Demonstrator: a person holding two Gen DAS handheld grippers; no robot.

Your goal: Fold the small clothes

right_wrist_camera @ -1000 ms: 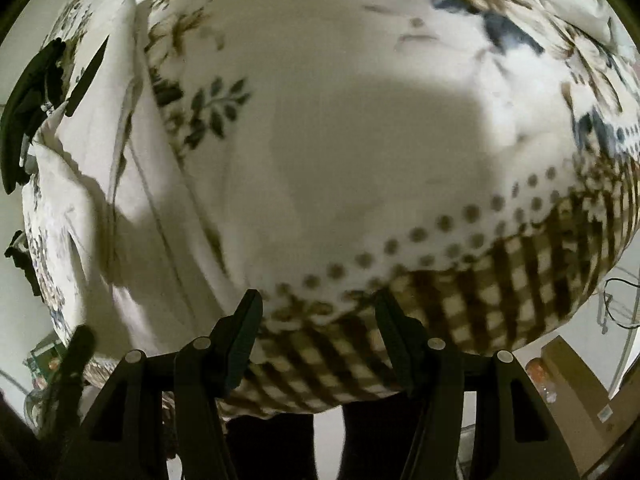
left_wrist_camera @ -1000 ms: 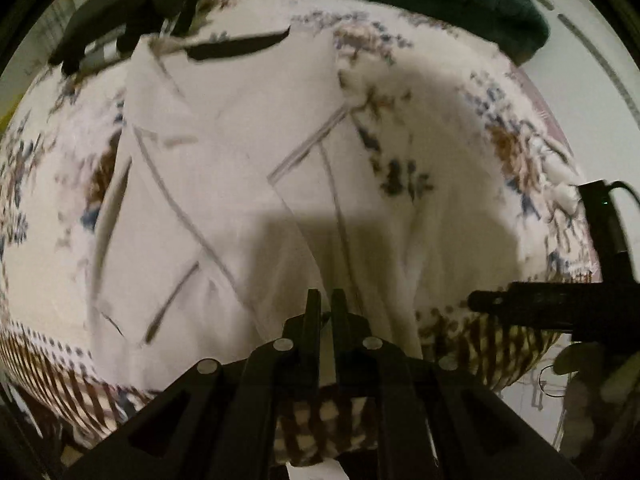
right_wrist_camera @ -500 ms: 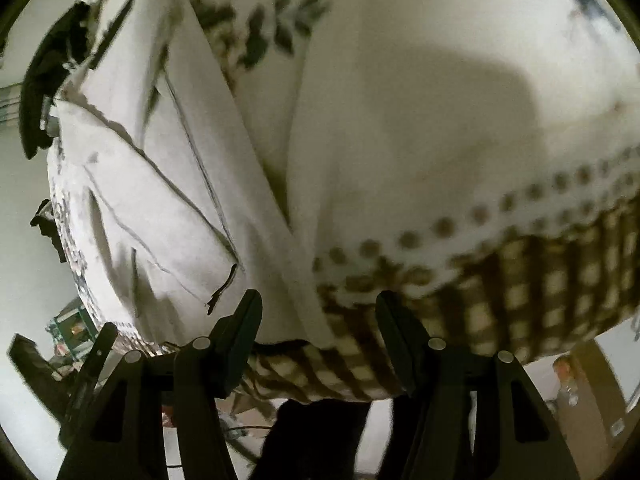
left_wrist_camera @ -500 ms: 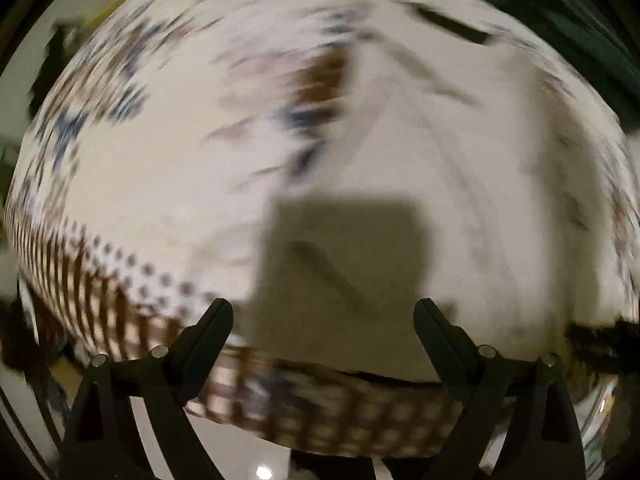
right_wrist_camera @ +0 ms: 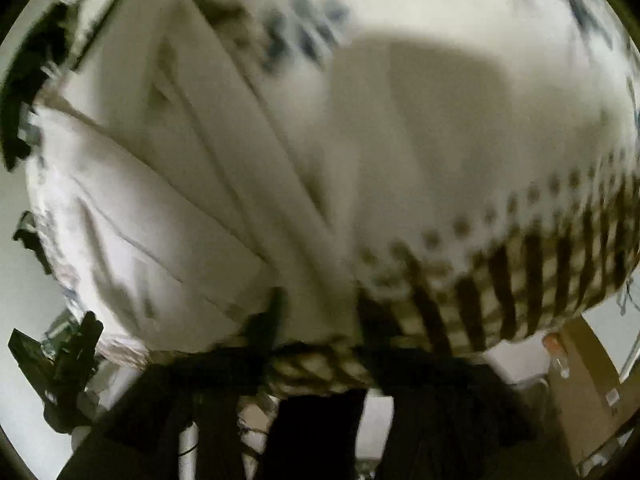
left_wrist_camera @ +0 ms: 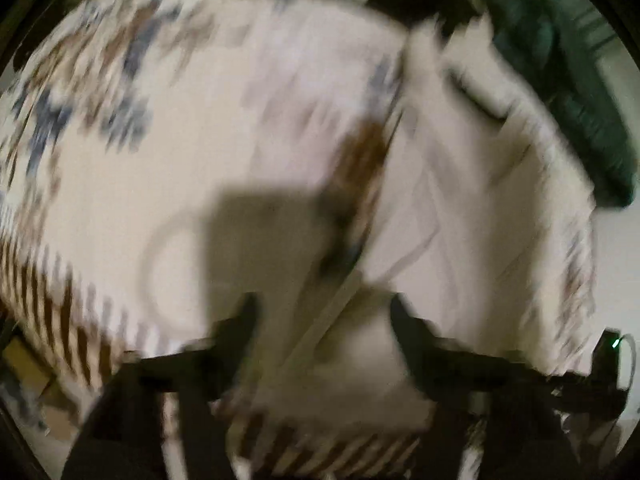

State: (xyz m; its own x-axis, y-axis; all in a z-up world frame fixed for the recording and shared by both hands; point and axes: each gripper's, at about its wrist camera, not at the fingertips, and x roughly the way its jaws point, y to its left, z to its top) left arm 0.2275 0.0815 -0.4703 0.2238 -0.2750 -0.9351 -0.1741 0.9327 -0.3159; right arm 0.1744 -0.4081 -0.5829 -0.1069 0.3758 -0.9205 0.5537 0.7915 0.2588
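Left wrist view shows the left gripper (left_wrist_camera: 320, 320), fingers just narrowed yet apart and empty, over the soft, limp white cotton garment (left_wrist_camera: 460, 200) on the floral-clothed desk (left_wrist_camera: 160, 180); right wrist view shows the right gripper (right_wrist_camera: 318, 312) closing around its hem, best pinched there.

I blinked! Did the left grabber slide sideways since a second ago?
Yes. The white garment was centred ahead of the left gripper; now it sits right of it, so the gripper went left over the tablecloth. Its jaws have just been closing, apart.
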